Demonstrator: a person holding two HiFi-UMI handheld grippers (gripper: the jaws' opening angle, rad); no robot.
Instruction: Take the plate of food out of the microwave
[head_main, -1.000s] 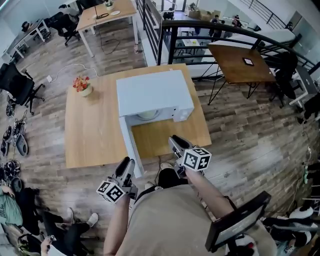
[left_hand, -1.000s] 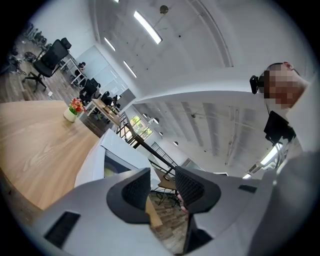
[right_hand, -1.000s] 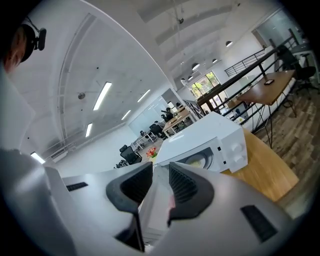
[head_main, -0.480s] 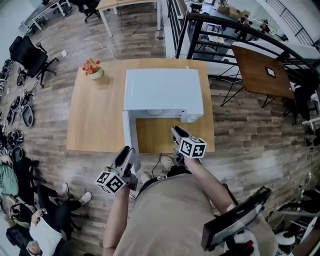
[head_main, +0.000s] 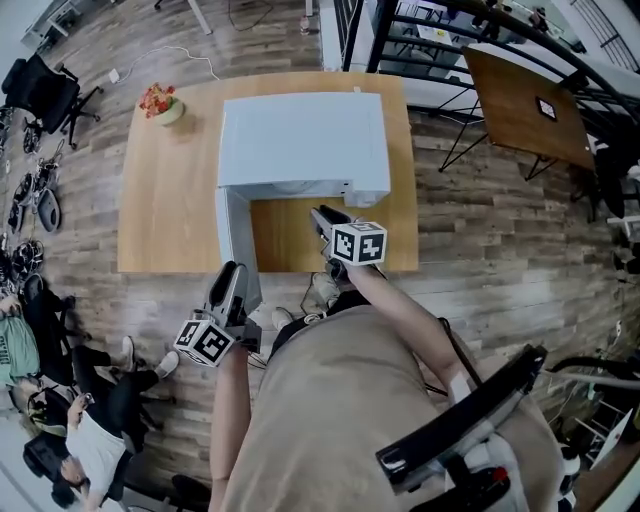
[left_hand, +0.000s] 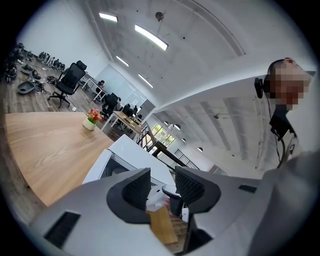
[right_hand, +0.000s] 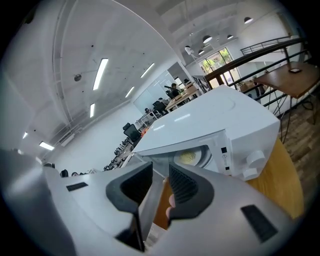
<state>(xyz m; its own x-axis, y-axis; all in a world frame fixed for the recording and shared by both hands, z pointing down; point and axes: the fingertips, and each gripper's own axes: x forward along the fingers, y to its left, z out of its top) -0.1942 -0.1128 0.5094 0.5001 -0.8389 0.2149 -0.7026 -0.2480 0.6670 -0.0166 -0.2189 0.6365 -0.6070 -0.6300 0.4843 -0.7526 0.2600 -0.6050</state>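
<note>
Head view, microwave door (head_main: 234, 245) open past table (head_main: 160, 200) edge, plate (right_hand: 192, 158) inside, left gripper (head_main: 228, 270) jaws apart, right gripper (head_main: 320, 214) narrow, empty.

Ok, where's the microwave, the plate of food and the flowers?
microwave (head_main: 300, 135): head view, its flat white top.
plate of food (right_hand: 189, 157): right gripper view, the yellow food.
flowers (head_main: 157, 98): head view, the red blooms.

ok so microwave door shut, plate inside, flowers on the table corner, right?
No, the door is open, swung out left in the head view. The plate is inside the microwave, per the right gripper view; flowers on the table corner.
</note>
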